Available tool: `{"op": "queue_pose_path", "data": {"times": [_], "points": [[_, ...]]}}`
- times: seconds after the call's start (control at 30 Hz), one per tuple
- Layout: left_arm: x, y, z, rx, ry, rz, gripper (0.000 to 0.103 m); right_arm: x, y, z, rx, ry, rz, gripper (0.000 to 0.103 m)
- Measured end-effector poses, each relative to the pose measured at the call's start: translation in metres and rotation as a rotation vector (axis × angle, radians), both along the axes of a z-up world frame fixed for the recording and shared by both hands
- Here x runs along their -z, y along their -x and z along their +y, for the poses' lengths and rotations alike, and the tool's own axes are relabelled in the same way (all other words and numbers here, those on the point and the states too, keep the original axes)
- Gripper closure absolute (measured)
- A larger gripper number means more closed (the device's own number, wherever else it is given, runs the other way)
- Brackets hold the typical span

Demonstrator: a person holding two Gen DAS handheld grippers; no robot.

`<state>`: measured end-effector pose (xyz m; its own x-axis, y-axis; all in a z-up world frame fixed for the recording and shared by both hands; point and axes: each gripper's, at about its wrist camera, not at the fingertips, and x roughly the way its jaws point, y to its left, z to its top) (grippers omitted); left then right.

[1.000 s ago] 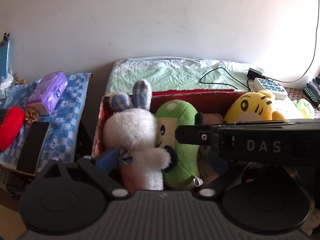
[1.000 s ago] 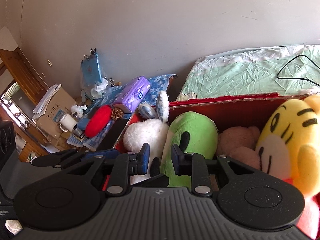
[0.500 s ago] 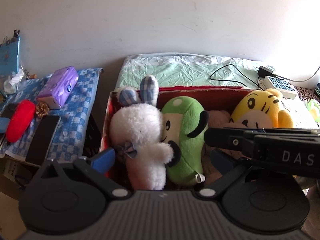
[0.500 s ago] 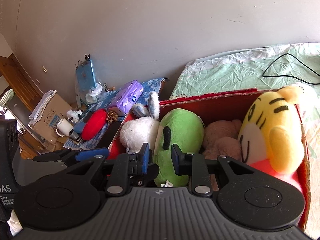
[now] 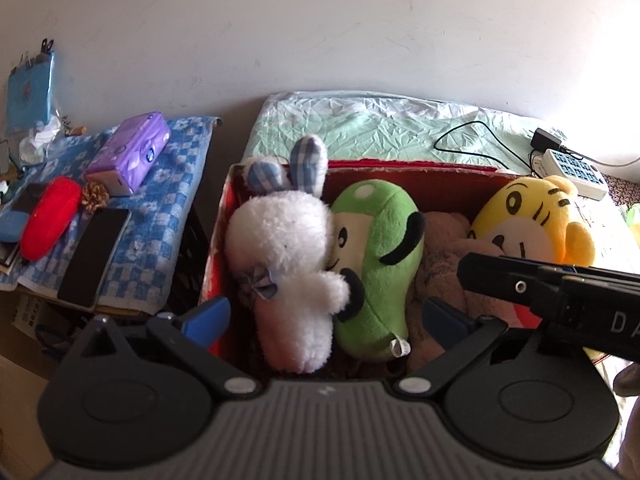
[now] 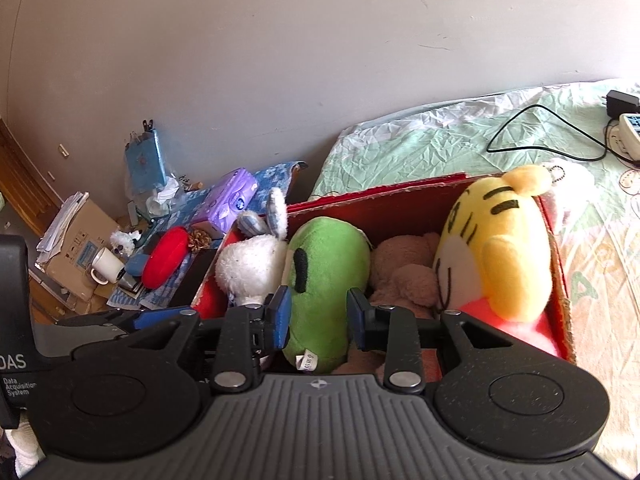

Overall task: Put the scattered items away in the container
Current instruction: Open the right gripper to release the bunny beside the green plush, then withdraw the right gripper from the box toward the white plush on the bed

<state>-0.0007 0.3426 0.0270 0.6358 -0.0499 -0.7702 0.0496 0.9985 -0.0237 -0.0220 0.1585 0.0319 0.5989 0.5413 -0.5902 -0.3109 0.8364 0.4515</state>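
Note:
A red cardboard box [image 5: 400,170] [image 6: 400,196] on the bed holds a white rabbit plush [image 5: 284,252] [image 6: 250,260], a green plush [image 5: 376,248] [image 6: 324,276], a brown bear [image 5: 444,248] [image 6: 404,268] and a yellow tiger plush [image 5: 528,220] [image 6: 500,248]. My left gripper [image 5: 326,316] hangs open wide over the box's near left side, its pads clear of the rabbit and the green plush. My right gripper [image 6: 318,316] is opening; the green plush's lower end shows between its blue pads, which do not press on it.
Left of the box, a blue checked cloth [image 5: 160,208] carries a purple tissue pack [image 5: 130,152], a red case [image 5: 50,216], a pine cone [image 5: 96,196] and a dark phone [image 5: 94,256]. A black cable [image 5: 472,144] and a white power strip [image 5: 572,168] lie on the green sheet behind.
The left jaws have spread a little wider and its view has tipped slightly. The right gripper has drawn back from the box, and its pads now stand further apart.

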Motion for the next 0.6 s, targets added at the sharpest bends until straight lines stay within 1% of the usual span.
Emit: {"op": "queue_pose_path", "data": {"times": [0.1, 0.17, 0.3, 0.37, 0.47, 0.6], "points": [[0.002, -0.001, -0.002, 0.009, 0.006, 0.007, 0.001, 0.001, 0.0, -0.001, 0.017, 0.017, 0.004, 0.066], [0.004, -0.001, -0.002, 0.014, 0.017, 0.017, 0.001, 0.002, 0.0, -0.002, 0.026, 0.031, 0.004, 0.058], [0.008, -0.002, -0.005, 0.013, 0.014, 0.029, 0.001, 0.004, 0.001, -0.003, 0.037, 0.043, 0.005, 0.055], [0.008, -0.001, -0.006, 0.008, 0.009, 0.018, 0.001, 0.006, 0.001, -0.004, 0.043, 0.045, 0.007, 0.051], [0.012, -0.002, -0.007, -0.004, -0.008, 0.019, 0.001, 0.007, 0.002, -0.006, 0.046, 0.038, 0.011, 0.049], [0.019, -0.007, -0.004, -0.027, 0.006, 0.065, 0.001, 0.01, 0.003, -0.007, 0.04, 0.019, 0.024, 0.05]]}}
